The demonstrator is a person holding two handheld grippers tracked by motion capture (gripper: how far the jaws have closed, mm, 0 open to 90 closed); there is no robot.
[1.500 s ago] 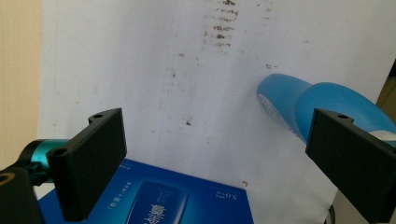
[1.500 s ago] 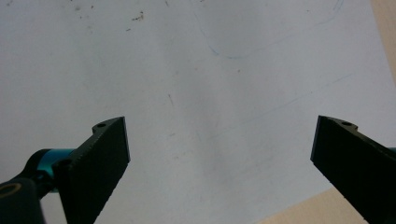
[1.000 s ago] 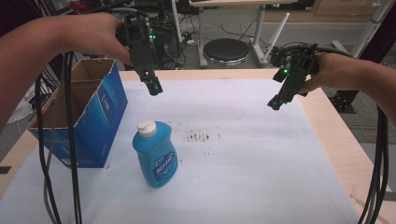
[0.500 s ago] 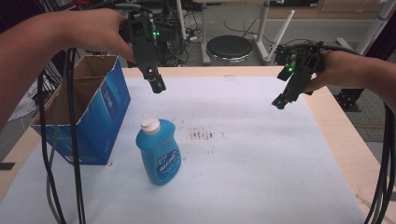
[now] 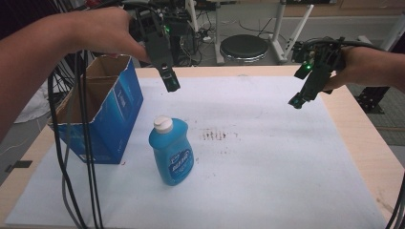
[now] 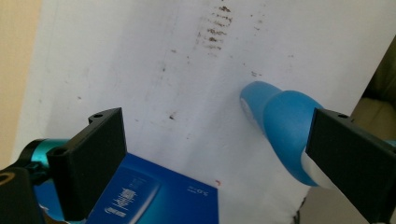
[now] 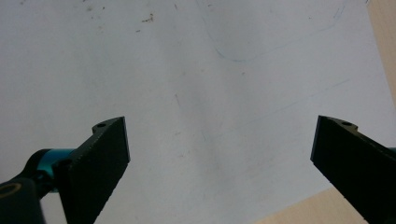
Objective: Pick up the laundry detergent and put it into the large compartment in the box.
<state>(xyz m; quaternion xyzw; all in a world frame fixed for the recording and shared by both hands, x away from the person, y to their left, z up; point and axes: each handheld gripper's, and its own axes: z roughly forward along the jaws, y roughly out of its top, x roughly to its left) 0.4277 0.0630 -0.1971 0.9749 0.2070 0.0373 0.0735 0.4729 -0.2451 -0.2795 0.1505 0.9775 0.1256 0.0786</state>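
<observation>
From where I stand, the left gripper (image 5: 170,84) hangs in the air with its jaws spread wide and nothing between them. Below and in front of its fingertips stands the blue bottle (image 5: 171,151), upright on the white paper (image 5: 267,162), white cap (image 5: 163,124) on top; in the left gripper view it lies just inside the right-hand jaw, untouched. The blue cardboard box (image 5: 102,117) sits beside the bottle, open-topped. The right gripper (image 5: 296,101) hovers well apart from both, jaws also wide, empty, bare paper beneath its fingers.
</observation>
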